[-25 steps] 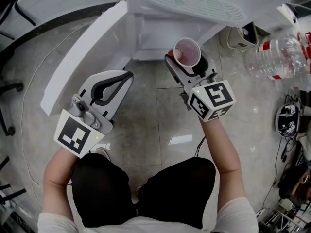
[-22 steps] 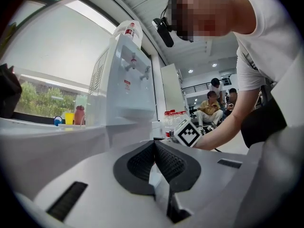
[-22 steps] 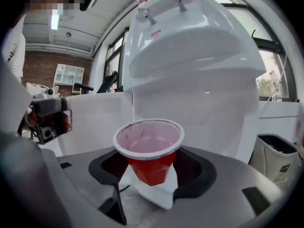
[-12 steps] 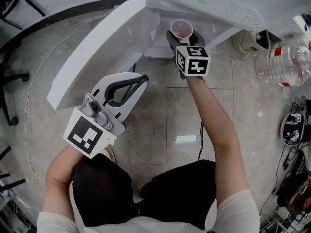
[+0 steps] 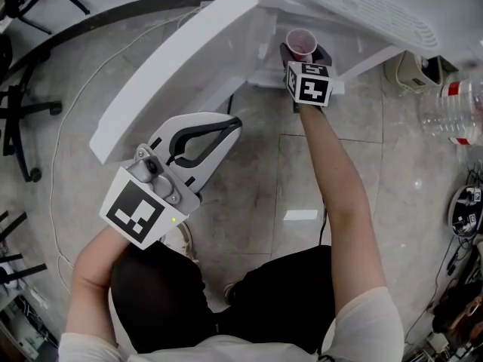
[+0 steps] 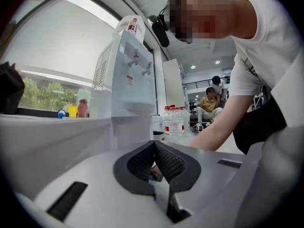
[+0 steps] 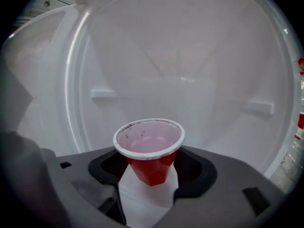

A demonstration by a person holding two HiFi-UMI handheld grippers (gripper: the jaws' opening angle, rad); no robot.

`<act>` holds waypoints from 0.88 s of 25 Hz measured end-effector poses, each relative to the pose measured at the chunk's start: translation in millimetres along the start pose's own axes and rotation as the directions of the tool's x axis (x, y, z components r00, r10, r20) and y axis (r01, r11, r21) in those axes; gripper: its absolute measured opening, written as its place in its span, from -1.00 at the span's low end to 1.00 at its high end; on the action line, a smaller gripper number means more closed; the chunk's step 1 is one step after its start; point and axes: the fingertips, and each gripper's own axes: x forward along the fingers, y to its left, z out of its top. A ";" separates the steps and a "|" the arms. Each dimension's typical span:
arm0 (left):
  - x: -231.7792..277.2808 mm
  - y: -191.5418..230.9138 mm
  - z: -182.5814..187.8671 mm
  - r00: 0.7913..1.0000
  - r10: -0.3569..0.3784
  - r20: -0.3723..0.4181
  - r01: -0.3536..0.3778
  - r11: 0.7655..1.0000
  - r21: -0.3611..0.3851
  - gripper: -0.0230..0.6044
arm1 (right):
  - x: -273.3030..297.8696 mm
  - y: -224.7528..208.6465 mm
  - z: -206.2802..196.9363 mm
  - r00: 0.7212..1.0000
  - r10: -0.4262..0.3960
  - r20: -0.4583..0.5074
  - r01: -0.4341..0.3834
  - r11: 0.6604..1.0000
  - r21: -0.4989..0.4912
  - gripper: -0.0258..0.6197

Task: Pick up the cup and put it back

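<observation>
A red cup (image 5: 301, 44) with a white rim and pale inside stands upright between the pads of my right gripper (image 5: 303, 53), which is shut on it. The right arm is stretched far forward, and the cup is at the mouth of the white water dispenser's lower compartment (image 5: 260, 40). In the right gripper view the cup (image 7: 151, 167) sits in my right gripper (image 7: 151, 175), with the white compartment wall (image 7: 190, 80) behind it. My left gripper (image 5: 235, 124) hangs low at the left, shut and empty, its tips (image 6: 154, 145) touching.
The dispenser's open white door (image 5: 173, 66) juts out to the left of the cup. A large clear water bottle (image 5: 453, 108) lies at the right. A chair base (image 5: 26, 119) stands at the left. Water bottles (image 6: 173, 122) and people (image 6: 209, 106) are far behind.
My right gripper has reached forward with the cup, from near my knees to the dispenser's compartment. The left gripper drifted slightly right and stayed shut.
</observation>
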 end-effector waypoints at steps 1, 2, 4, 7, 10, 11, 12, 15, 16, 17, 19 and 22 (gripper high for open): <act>-1.0 0.9 -1.1 1.000 0.002 -0.003 -0.002 1.000 -0.007 -0.85 | 2.3 -3.3 -3.3 1.000 -0.009 -0.010 0.009 1.000 0.012 0.01; -1.7 1.7 -2.3 1.000 0.004 -0.005 -0.004 1.000 -0.017 -0.85 | 4.3 -6.3 -7.2 1.000 -0.015 -0.021 0.015 1.000 0.024 0.01; -2.1 1.9 -4.3 1.000 0.006 -0.010 -0.006 0.999 -0.036 -0.85 | 8.5 -10.4 -17.8 0.998 -0.013 -0.056 0.015 0.999 0.035 0.01; -2.2 0.9 -6.4 1.000 -0.005 -0.025 0.004 0.999 -0.047 -0.85 | 15.2 -11.3 -35.3 0.993 0.018 -0.114 -0.012 0.998 0.054 0.02; -2.5 2.2 -9.1 0.999 -0.012 -0.037 0.010 0.999 -0.046 -0.85 | 18.5 -11.6 -43.1 0.991 0.032 -0.130 -0.022 0.997 0.078 0.08; -2.0 2.3 -9.6 0.999 -0.011 -0.036 0.010 0.999 -0.050 -0.85 | 18.8 -13.2 -43.9 0.991 0.033 -0.130 -0.022 0.996 0.082 0.12; -1.5 2.2 -9.9 0.999 -0.011 -0.035 0.009 0.998 -0.057 -0.85 | 18.5 -15.2 -44.7 0.991 0.030 -0.130 -0.019 0.996 0.085 0.16; 0.6 1.6 -10.3 1.000 -0.015 -0.027 0.013 0.997 -0.071 -0.85 | 13.3 -20.7 -48.1 0.991 0.017 -0.133 -0.006 0.997 0.080 0.23; 1.7 1.6 -10.7 1.000 -0.015 -0.022 0.014 0.997 -0.079 -0.85 | 10.5 -21.0 -49.5 0.991 0.017 -0.135 -0.007 0.997 0.073 0.23; 3.0 1.9 -11.3 1.000 -0.015 -0.016 0.013 0.996 -0.091 -0.85 | 7.0 -19.9 -50.6 0.991 0.020 -0.135 -0.012 0.998 0.063 0.24; 6.7 3.3 -11.9 1.000 -0.014 0.001 0.014 0.993 -0.117 -0.85 | -1.8 -15.3 -51.2 0.991 0.033 -0.133 -0.029 0.999 0.034 0.24; 17.0 4.8 -9.2 0.999 -0.018 0.041 0.023 0.990 -0.136 -0.85 | -18.0 -13.1 -50.0 0.991 0.044 -0.123 -0.044 0.999 0.002 0.24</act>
